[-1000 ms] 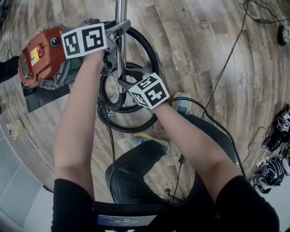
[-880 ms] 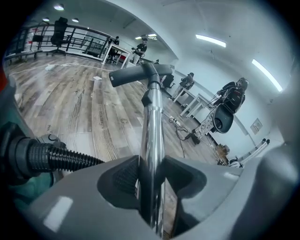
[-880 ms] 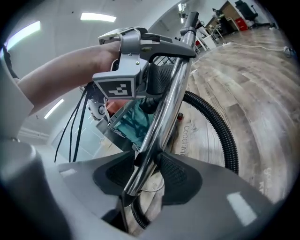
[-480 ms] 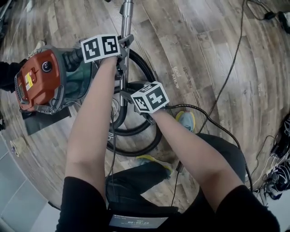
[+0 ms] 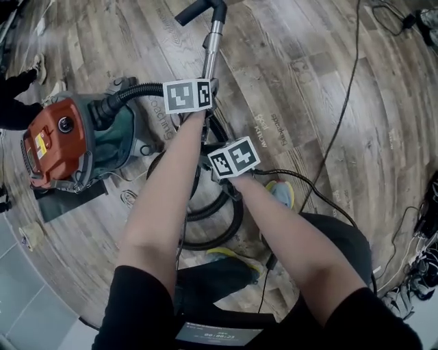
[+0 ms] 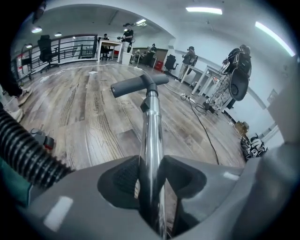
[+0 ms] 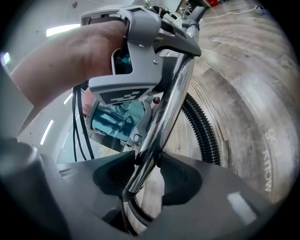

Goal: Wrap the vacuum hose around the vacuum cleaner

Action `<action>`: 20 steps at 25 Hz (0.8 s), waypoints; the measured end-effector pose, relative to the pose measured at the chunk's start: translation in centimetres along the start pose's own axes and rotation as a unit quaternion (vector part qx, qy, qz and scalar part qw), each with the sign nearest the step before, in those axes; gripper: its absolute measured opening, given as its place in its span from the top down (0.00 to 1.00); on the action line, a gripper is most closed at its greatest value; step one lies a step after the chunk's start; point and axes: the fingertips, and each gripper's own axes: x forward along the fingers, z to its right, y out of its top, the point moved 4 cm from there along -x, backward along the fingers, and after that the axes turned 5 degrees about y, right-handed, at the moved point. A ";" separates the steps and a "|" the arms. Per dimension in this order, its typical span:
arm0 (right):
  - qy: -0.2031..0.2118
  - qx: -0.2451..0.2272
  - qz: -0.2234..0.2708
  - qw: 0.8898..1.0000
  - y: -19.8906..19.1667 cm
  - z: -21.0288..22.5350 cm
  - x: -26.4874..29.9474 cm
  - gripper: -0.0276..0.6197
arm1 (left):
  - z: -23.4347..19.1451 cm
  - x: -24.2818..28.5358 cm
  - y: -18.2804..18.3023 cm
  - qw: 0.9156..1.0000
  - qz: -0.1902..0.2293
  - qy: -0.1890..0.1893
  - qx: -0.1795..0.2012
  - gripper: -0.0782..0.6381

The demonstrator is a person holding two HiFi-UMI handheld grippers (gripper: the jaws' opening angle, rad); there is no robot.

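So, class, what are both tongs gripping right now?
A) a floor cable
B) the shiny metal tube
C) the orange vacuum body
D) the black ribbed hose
B: each gripper view shows the metal tube pinched between the pads of the left tongs and the right tongs.

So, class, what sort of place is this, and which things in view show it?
Probably an open-plan office or lab: desks and office chairs at the far end, ceiling strip lights, loose cables on the wood floor.
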 end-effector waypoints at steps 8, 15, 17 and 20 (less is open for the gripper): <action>-0.031 0.041 -0.026 0.998 -0.4 2.9 0.5 0.67 | 0.7 5.0 -1.7 0.998 -0.058 0.020 0.027 0.65; -0.061 0.046 -0.069 0.995 -0.7 4.3 1.6 0.67 | -0.6 7.9 -2.6 0.995 -0.084 0.031 0.033 0.65; -0.064 0.047 -0.065 0.995 -0.6 4.6 1.9 0.68 | -0.8 8.6 -2.9 0.995 -0.089 0.027 0.039 0.65; -0.063 0.056 -0.063 0.995 -0.8 5.1 2.3 0.68 | -1.2 9.6 -3.4 0.994 -0.092 0.021 0.046 0.65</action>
